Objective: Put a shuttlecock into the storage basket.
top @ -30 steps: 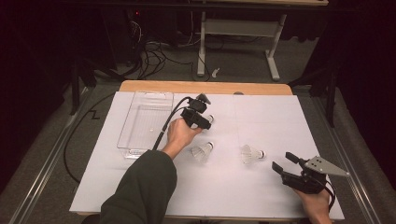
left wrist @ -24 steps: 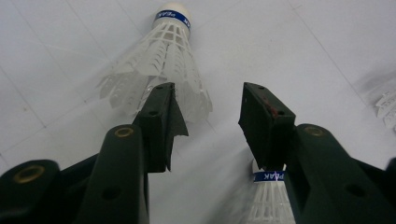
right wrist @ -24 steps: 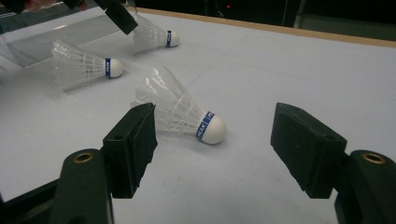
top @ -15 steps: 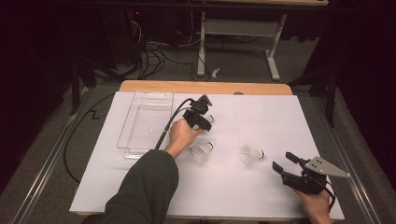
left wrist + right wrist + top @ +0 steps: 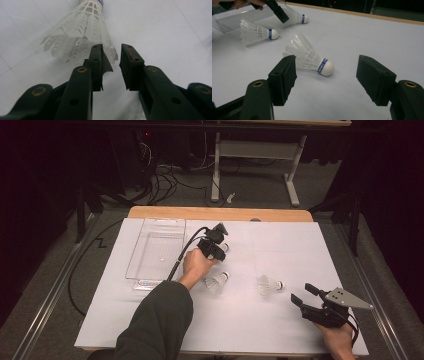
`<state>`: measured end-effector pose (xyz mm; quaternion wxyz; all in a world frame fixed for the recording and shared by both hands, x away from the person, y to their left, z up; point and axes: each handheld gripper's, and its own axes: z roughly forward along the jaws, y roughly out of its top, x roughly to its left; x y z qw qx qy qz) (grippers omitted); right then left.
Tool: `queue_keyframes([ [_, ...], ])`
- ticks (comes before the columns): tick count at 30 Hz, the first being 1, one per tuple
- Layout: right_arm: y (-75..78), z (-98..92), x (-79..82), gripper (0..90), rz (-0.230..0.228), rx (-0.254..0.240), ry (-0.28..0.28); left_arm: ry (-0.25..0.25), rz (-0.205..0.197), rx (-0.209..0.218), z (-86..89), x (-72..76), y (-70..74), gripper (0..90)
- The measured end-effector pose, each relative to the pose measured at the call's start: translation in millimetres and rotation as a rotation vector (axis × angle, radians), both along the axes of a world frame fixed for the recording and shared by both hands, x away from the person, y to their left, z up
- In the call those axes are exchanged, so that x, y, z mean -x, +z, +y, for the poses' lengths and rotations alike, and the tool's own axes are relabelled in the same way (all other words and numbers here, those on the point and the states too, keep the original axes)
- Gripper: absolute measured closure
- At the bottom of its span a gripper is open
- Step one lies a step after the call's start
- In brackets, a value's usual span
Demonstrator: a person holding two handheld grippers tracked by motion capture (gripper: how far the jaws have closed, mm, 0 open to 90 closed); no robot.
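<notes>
A: Where does the left gripper (image 5: 218,251) stand?

B: Near the table's centre, at about three o'clock of the clear tray (image 5: 156,251). Its jaws have just been closing on the far shuttlecock (image 5: 82,30). In the left gripper view one edge of the feather skirt lies between the pads, but a gap remains, so nothing is clamped yet.

A: And that shuttlecock's place?

B: On the white sheet (image 5: 280,245), just beside the tray, cork pointing to about three o'clock.

A: The others?

B: The second shuttlecock (image 5: 216,282) lies at six o'clock of the left gripper; the third shuttlecock (image 5: 269,285) lies at three o'clock of the second.

A: The right gripper (image 5: 304,296)?

B: Near the corner at five o'clock, jaws spread wide, holding nothing, aimed at the third shuttlecock.
</notes>
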<state>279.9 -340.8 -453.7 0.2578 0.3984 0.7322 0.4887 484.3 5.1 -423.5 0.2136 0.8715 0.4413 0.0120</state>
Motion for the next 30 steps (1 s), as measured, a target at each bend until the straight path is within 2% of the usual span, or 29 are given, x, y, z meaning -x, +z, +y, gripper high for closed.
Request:
queue_keyframes([
  [14,-0.3,0.3,-0.2,32.7,0.005,0.0,0.0,-0.007,-0.004,0.005,0.8,-0.5,-0.4,85.4],
  [30,-0.7,0.7,-0.9,32.7,0.006,0.005,0.007,-0.027,-0.02,0.002,3.6,0.8,2.3,89.8],
])
